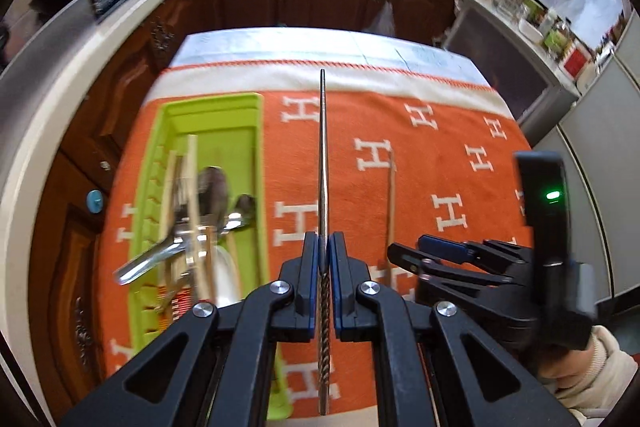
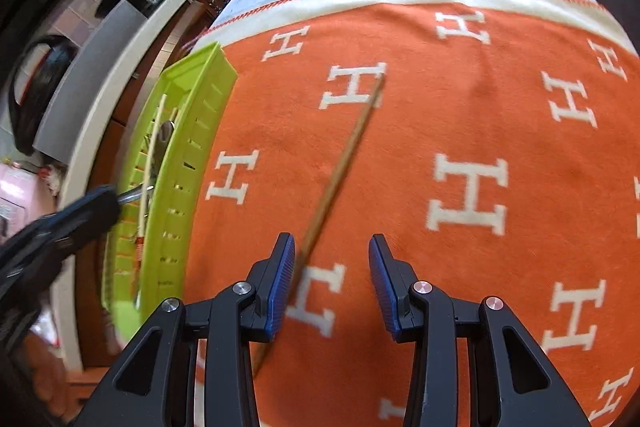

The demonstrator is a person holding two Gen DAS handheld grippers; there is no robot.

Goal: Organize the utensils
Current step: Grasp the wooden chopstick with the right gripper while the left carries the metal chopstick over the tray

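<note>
Left wrist view showed the left gripper (image 1: 324, 255) clenched on a metal chopstick (image 1: 322, 163), held near its twisted handle end, its long axis running straight ahead along the fingers, tip pointing away. The green utensil tray (image 1: 260, 155) lay to the left of that gripper on the orange blanket (image 1: 440, 115) covering the desk, its own length roughly parallel to the chopstick; a sideways carry to the left appeared to be what the deposit called for. The tray already held spoons (image 1: 218, 187) and wooden sticks. A wooden chopstick (image 2: 344, 163) lay loose on the blanket, its near end running between the fingers of the right gripper (image 2: 332, 291), close against the left finger pad (image 2: 280, 287); that gripper stood released, jaws apart, and was the nearer to it. The tray contents were motion-blurred and could not be counted. Whether the right gripper touched the wooden chopstick could not be determined. The chopstick's near end was cut off behind the linkage.
</note>
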